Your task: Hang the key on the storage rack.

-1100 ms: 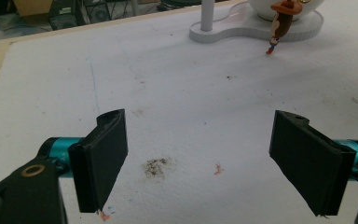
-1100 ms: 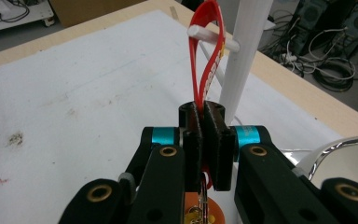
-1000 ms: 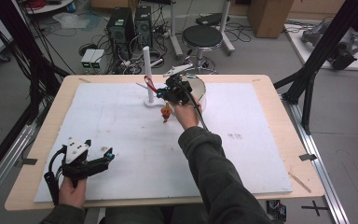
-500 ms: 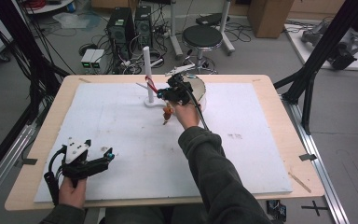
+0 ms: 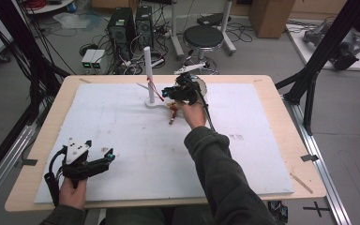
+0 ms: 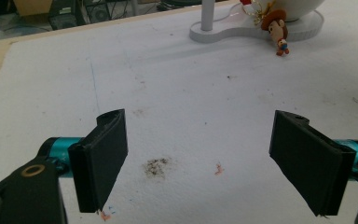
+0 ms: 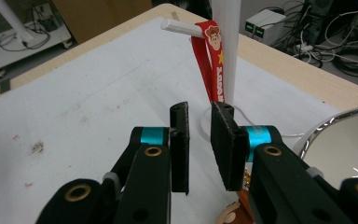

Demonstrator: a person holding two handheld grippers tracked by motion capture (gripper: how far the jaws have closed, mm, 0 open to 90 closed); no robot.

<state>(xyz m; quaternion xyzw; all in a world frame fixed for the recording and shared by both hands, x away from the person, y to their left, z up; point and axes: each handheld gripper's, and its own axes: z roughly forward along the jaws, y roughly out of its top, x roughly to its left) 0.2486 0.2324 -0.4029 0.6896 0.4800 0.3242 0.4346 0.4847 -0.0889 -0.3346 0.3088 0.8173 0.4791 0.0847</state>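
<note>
White foam sheet (image 5: 122, 136) covers the wooden table (image 5: 281, 126); cables & PC towers on floor at top of frame. Left gripper (image 5: 104, 158) sits lower left, jaws wide apart, nothing btwn them. Right gripper (image 5: 168, 92) at upper centre, jaws nearly closed w/ a narrow gap, empty. Red strap (image 7: 210, 60) hangs from peg (image 7: 182, 27) on white post (image 5: 147, 70), just beyond the right jaw tips. Cowboy figure (image 6: 276, 29) lies below, by stand base (image 6: 242, 32).
</note>
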